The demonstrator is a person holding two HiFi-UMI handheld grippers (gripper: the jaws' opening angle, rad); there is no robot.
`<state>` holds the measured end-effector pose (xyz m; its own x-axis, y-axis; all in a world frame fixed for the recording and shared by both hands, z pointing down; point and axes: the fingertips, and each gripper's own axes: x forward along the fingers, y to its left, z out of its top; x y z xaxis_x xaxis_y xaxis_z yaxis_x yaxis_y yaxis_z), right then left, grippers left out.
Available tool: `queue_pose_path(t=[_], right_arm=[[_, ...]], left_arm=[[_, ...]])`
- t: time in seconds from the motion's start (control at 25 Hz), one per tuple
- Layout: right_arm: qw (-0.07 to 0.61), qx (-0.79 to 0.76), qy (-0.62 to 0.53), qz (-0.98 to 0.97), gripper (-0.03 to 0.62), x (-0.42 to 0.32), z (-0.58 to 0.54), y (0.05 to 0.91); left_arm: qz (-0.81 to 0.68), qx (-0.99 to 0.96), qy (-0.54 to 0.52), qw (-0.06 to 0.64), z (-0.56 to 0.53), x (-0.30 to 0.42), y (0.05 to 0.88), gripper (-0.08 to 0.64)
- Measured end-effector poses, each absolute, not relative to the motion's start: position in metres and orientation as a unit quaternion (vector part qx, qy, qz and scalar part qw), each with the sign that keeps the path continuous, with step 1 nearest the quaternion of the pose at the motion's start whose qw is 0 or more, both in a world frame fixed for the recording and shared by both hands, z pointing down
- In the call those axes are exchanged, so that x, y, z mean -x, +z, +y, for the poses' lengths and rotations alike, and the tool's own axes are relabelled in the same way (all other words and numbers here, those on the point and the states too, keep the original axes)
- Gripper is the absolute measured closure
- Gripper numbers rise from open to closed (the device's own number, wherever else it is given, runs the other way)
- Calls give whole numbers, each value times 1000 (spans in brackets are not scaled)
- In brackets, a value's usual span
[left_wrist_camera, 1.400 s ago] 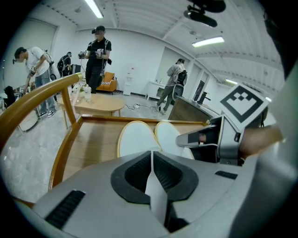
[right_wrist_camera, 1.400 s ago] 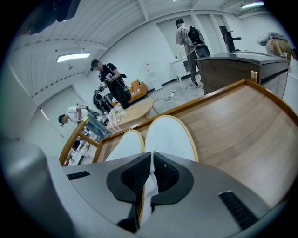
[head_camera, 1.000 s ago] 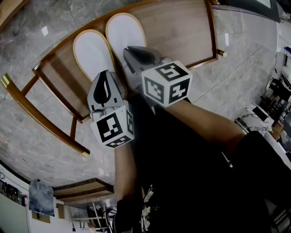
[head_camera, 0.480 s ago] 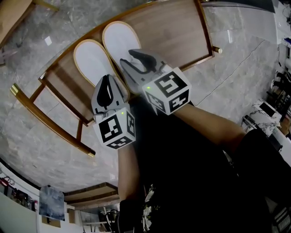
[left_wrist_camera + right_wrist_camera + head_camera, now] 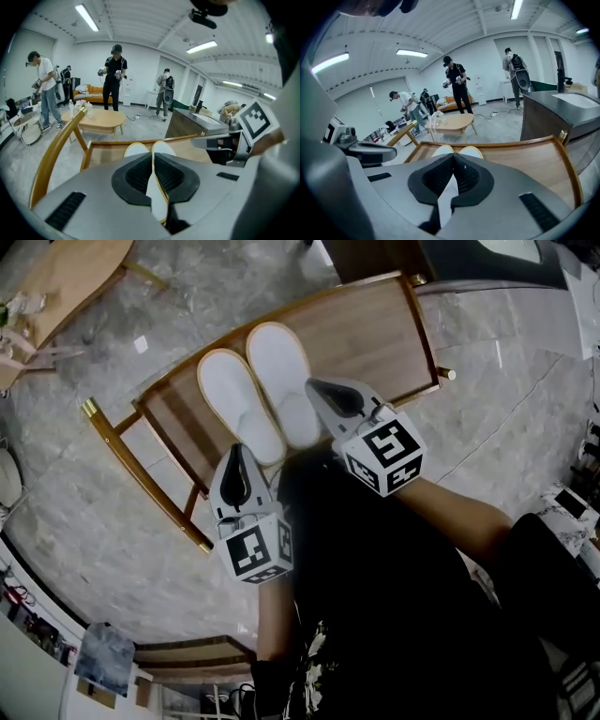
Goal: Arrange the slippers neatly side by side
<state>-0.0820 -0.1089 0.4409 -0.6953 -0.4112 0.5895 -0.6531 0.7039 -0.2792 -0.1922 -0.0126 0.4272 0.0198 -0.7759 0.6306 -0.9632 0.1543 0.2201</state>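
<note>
Two white slippers with tan rims lie side by side, toes away from me, on a low wooden rack [image 5: 380, 329]. They are the left slipper [image 5: 232, 401] and the right slipper [image 5: 281, 376]. My left gripper [image 5: 236, 450] is at the left slipper's heel. In the left gripper view its jaws [image 5: 152, 157] are shut, with a strip of white sole and tan rim between the pads. My right gripper [image 5: 317, 387] is shut and holds nothing, just right of the right slipper. Both toes show beyond its tips [image 5: 453, 157].
The rack has a curved wooden rail with brass ends [image 5: 141, 474] on its left side. An oval wooden coffee table [image 5: 96, 121] stands beyond it on the marble floor. A dark counter [image 5: 562, 112] is at the right. Several people stand further back in the room.
The right gripper's jaws were spread over the right slipper's heel half a second ago. They are shut now, off to its right. The left gripper stays at the left slipper's heel.
</note>
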Motion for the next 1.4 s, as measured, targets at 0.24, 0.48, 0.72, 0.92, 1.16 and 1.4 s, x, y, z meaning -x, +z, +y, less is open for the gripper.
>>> queue_pose_path(t=[0.24, 0.48, 0.72, 0.92, 1.16, 1.4], right_arm=[[196, -260, 226, -918, 592, 80, -103, 390], [163, -262, 163, -937, 594, 63, -94, 349], [125, -266, 100, -951, 594, 35, -91, 304], [101, -261, 40, -959, 594, 29, -85, 255], [68, -260, 3, -963, 594, 16, -69, 210], [39, -266, -15, -963, 594, -1, -67, 193]], left_arm=[[-738, -610, 168, 235, -10, 212, 376, 554], [-736, -631, 180, 169, -7, 187, 321, 555], [-735, -644, 173, 119, 2, 162, 275, 554], [-739, -640, 199, 65, 17, 175, 242, 555], [-755, -629, 183, 33, 36, 165, 221, 554], [-764, -632, 118, 53, 38, 161, 210, 555]])
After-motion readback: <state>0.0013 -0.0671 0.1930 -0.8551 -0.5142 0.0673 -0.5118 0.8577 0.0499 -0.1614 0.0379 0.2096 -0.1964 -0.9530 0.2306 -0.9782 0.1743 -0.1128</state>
